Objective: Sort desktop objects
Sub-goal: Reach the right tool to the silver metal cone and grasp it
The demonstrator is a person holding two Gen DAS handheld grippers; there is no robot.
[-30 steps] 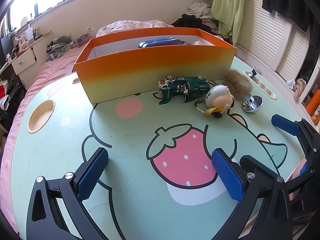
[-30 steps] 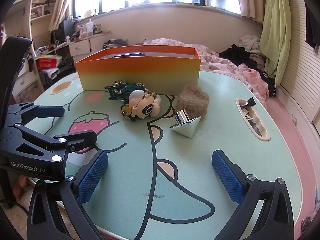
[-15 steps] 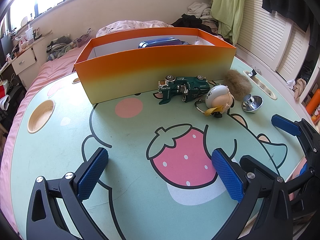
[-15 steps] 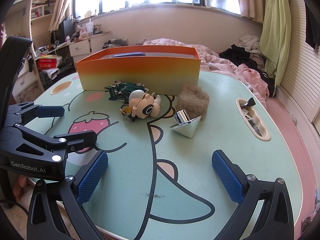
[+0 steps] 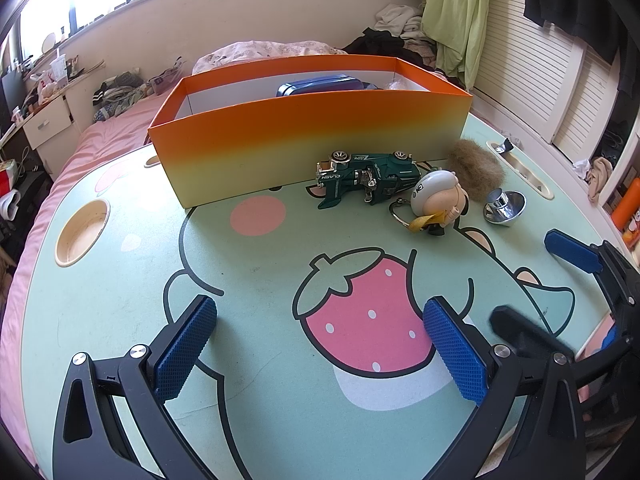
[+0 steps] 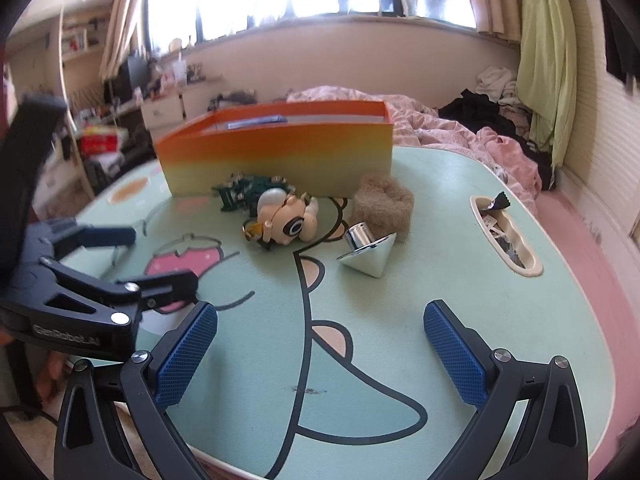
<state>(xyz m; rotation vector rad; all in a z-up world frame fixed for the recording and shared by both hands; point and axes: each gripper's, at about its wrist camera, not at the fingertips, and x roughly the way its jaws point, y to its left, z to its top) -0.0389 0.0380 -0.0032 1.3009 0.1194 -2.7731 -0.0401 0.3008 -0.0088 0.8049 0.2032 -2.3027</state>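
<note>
Left gripper (image 5: 320,344): jaws spread wide, nothing between the blue pads, hovering over the near part of the table (image 5: 248,400) above the printed strawberry. Right gripper (image 6: 320,352): jaws likewise spread wide and empty, positioned over the near edge of the table; in the right wrist view the left unit appears at 9 o'clock, slightly blurred.

Item locations, left wrist view:

- Orange box (image 5: 312,128) — at 12 o'clock, open-topped, standing on the far half of the table. A blue case (image 5: 320,84) lies inside it.
- Green toy car (image 5: 368,180) — at 1 o'clock, lying just in front of the box's near wall; whether it touches the wall cannot be determined.
- Doll keychain (image 5: 438,200) — just beside the car toward 2 o'clock, lying on its side, with a metal ring and a yellow strap on the table side nearest the camera.
- Brown fur ball (image 5: 476,168) — just behind the doll, near the right corner of the box.
- Chrome cone (image 5: 504,208) — at 2 o'clock, just beside the fur ball, tipped over on the table.

Right wrist view: the same group lies at 12 o'clock, with the cone nearest the pads and the box behind all loose items. A recessed slot (image 6: 508,236) at 2 o'clock holds small wrappers. A round cup recess (image 5: 82,232) sits at 10 o'clock in the left wrist view.
</note>
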